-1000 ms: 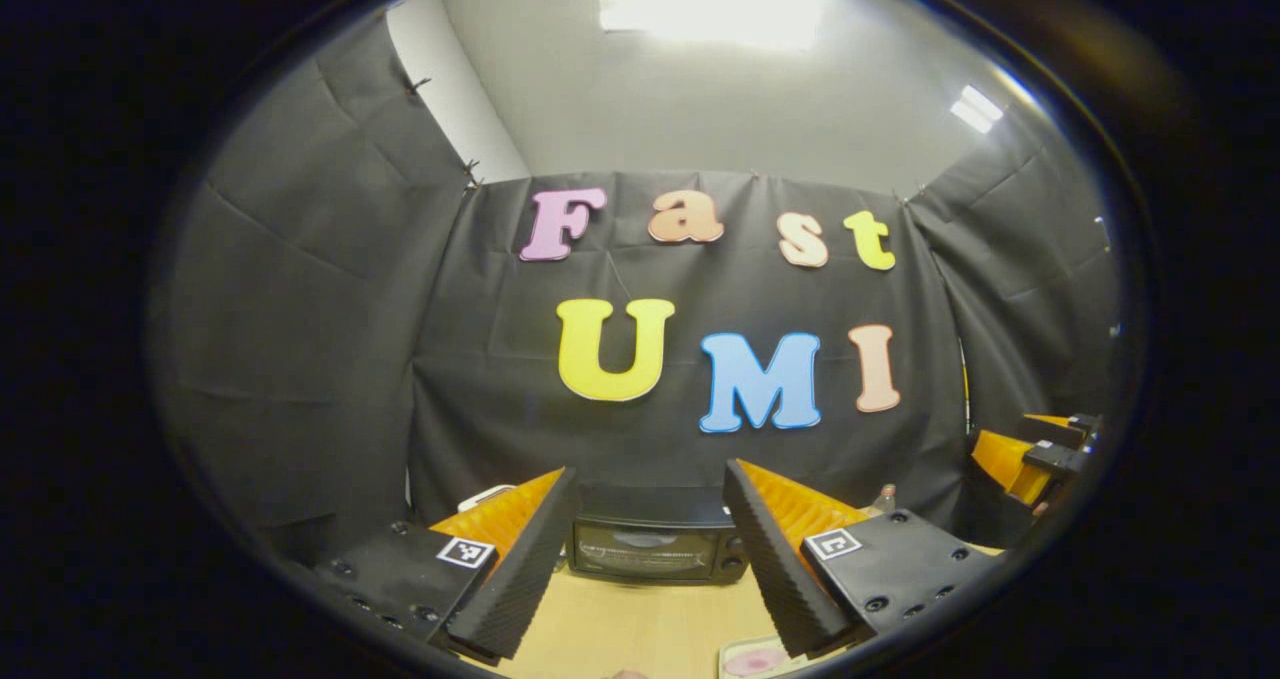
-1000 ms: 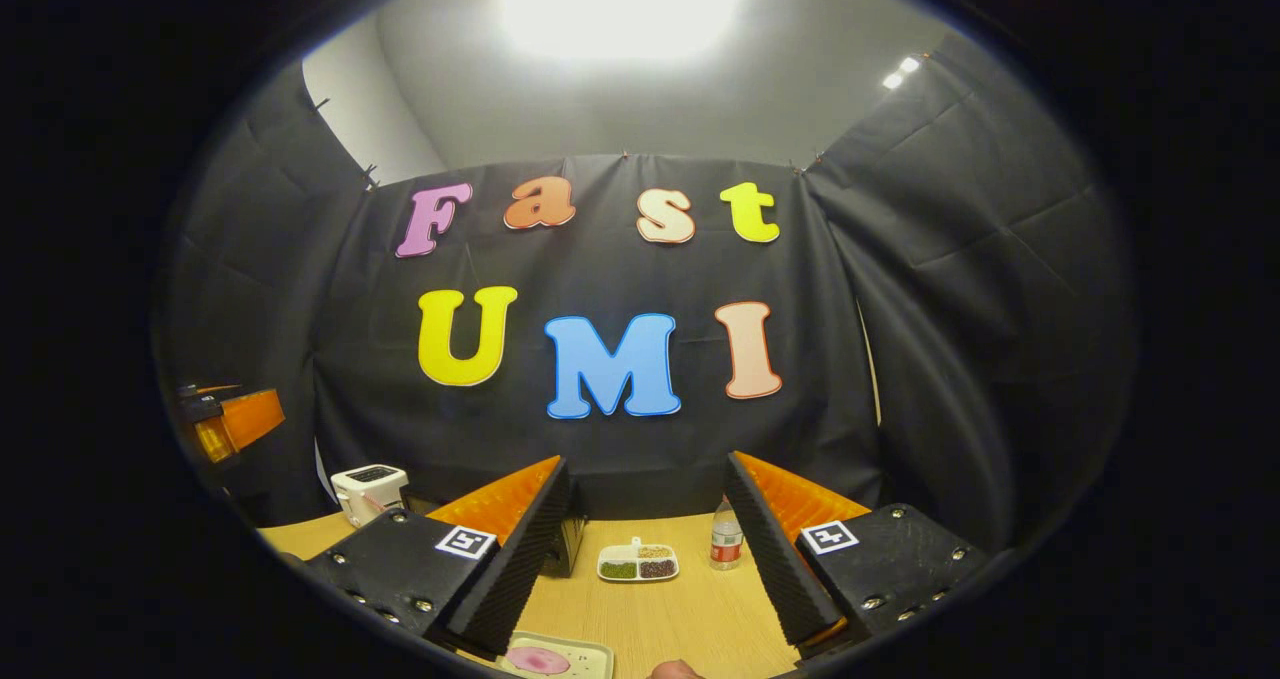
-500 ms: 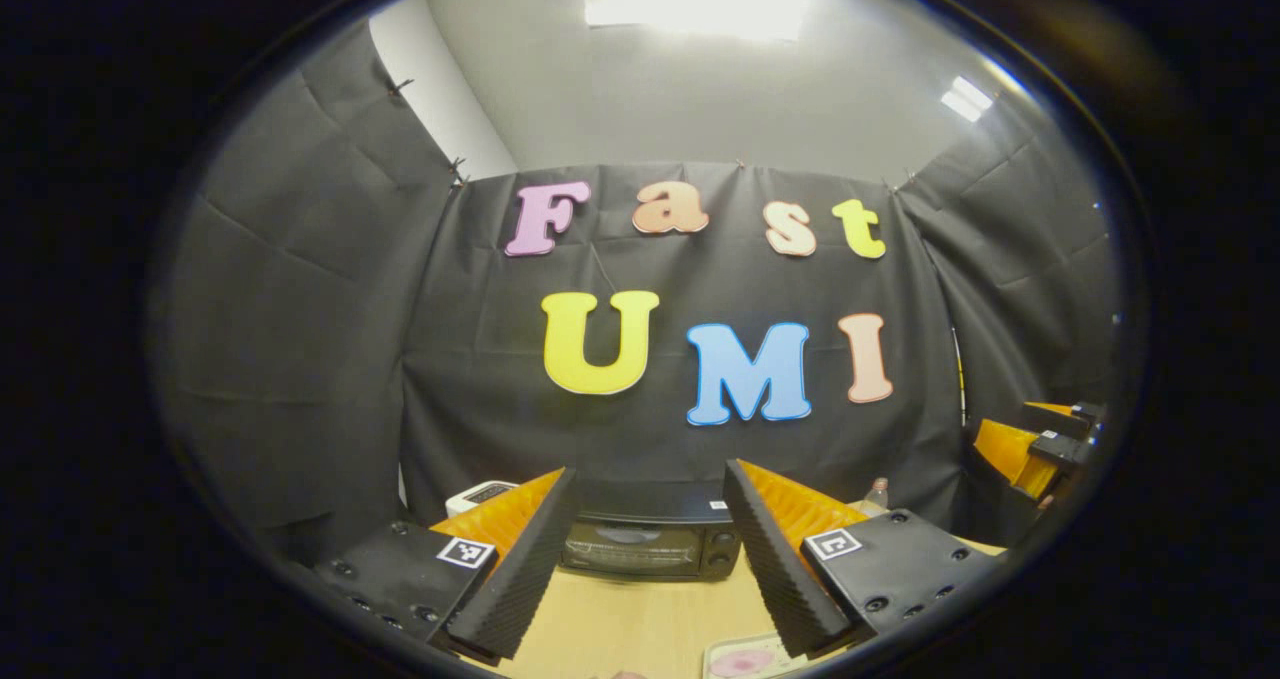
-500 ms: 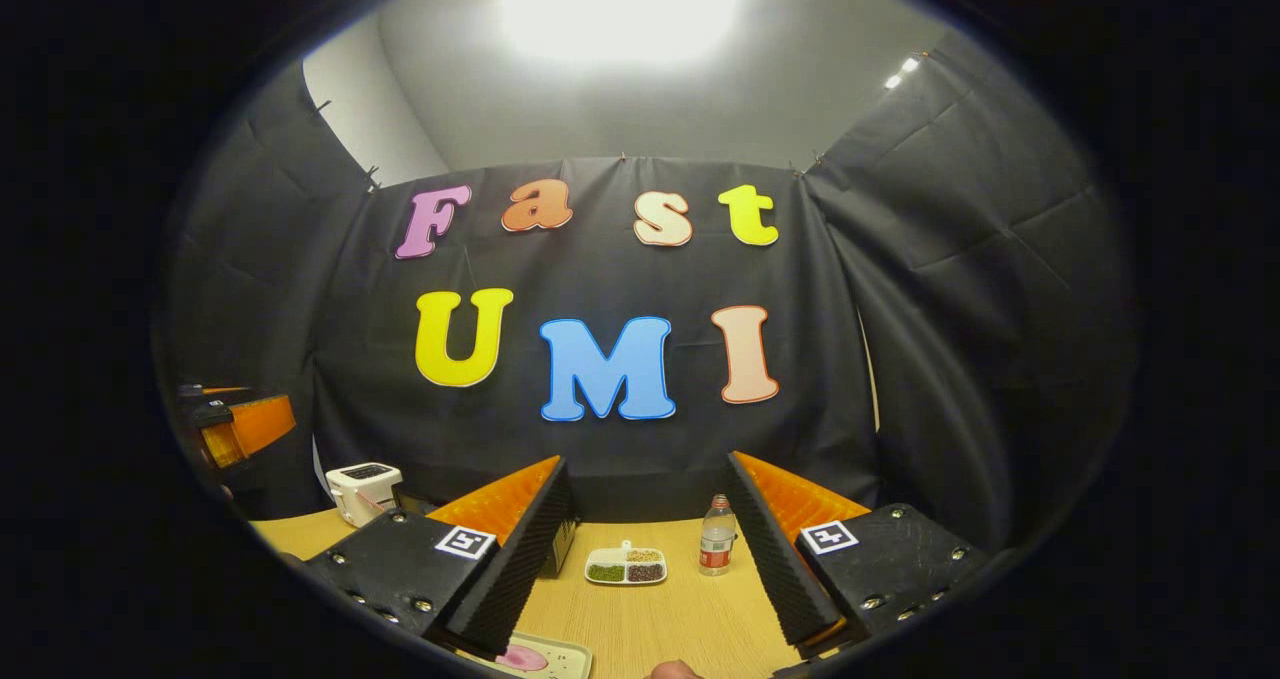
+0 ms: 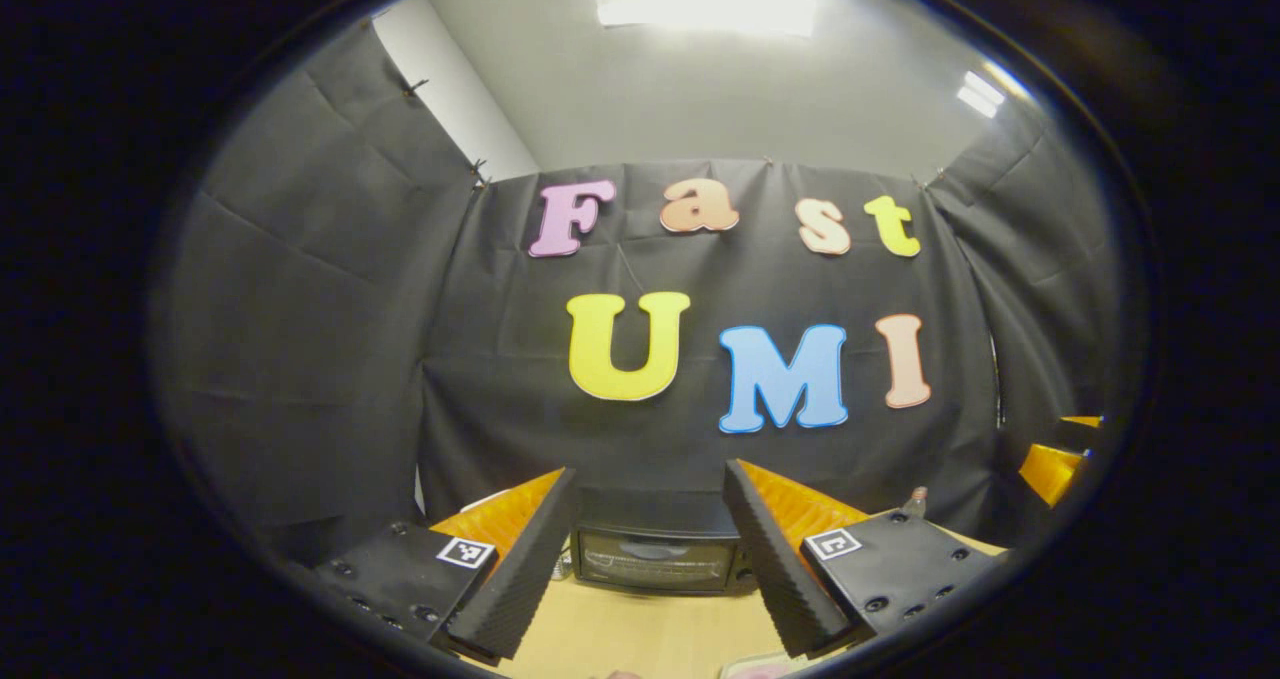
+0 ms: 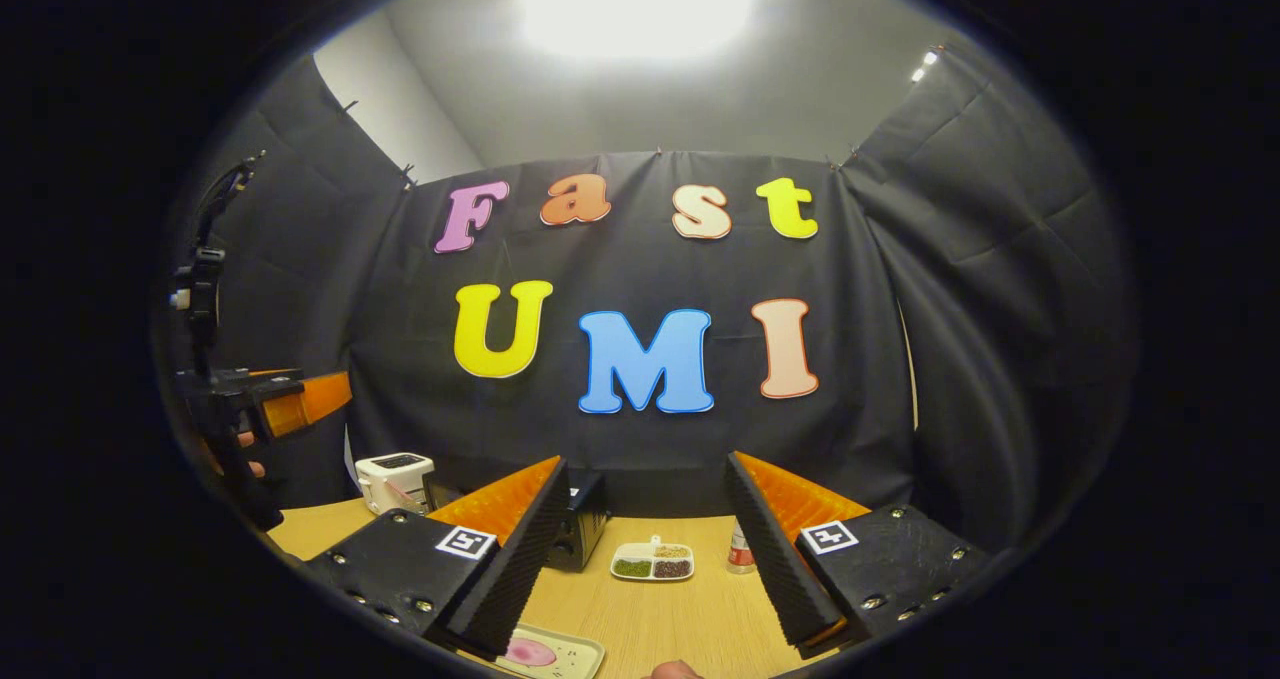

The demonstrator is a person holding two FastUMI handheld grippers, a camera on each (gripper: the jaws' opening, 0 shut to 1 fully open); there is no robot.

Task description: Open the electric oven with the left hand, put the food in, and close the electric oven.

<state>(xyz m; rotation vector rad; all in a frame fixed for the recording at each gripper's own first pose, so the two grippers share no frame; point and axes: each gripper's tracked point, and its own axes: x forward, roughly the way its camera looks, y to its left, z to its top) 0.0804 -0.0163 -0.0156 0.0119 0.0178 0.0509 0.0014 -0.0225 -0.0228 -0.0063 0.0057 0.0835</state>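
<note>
While your left hand-held gripper [image 5: 650, 549] hangs above the wooden surface [image 5: 640, 639] with its fingers spread wide and nothing between them, the electric oven [image 5: 655, 557] sits straight ahead against the booth wall, its glass door shut. Your right hand-held gripper [image 6: 650, 549] is just as wide and empty. In the right gripper view, the tray with the pink food [image 6: 545, 653] lies near its left finger, and a divided dish [image 6: 655, 563], a bottle [image 6: 741, 553] and a white toaster [image 6: 394, 481] stand farther back.

No readable text; bottle [image 6: 740, 551] label seemingly too blurred.
</note>
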